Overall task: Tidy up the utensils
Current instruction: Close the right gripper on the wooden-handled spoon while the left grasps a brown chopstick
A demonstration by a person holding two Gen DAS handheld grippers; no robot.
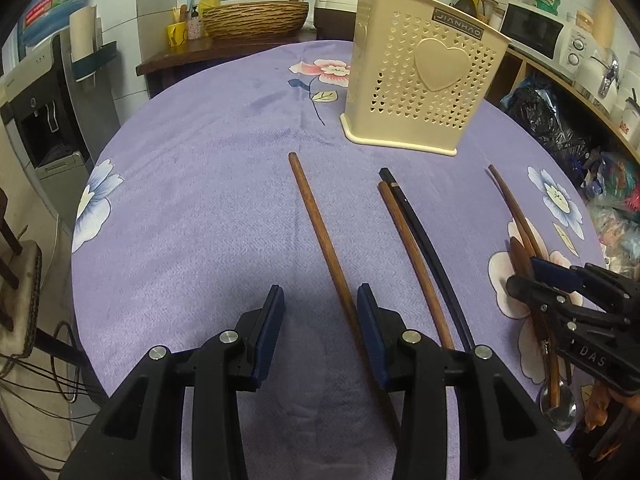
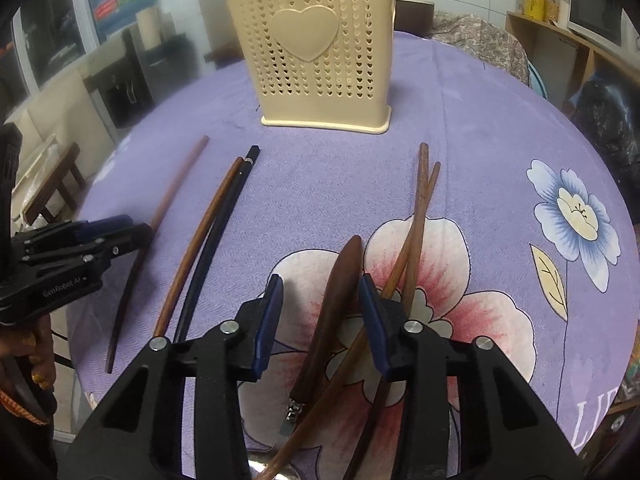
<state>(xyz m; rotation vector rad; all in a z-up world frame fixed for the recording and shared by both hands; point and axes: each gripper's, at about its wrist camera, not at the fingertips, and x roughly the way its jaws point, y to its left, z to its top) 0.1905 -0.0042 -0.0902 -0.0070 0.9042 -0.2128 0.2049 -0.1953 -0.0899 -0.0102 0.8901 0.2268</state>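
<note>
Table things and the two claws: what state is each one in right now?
Left gripper: open, single brown chopstick between its fingers.
Right gripper: open around wooden-handled spoon.
Utensil holder: upright.
Brown and black chopstick pair: lying side by side.
Crossed chopsticks: flat on tablecloth.

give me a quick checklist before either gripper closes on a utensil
1. Left gripper jaws open: ok.
2. Lone brown chopstick between the left jaws: ok, close beside the right-hand one.
3. Right gripper jaws open: ok.
4. Only one item between the right jaws: ok, the wooden-handled utensil lies alone in the gap; the crossed chopsticks pass outside.
5. Cream holder upright on the cloth, with bare cloth between it and the utensils: ok.
6. Free room inside the holder: cannot tell, its top opening is not seen from above.
</note>
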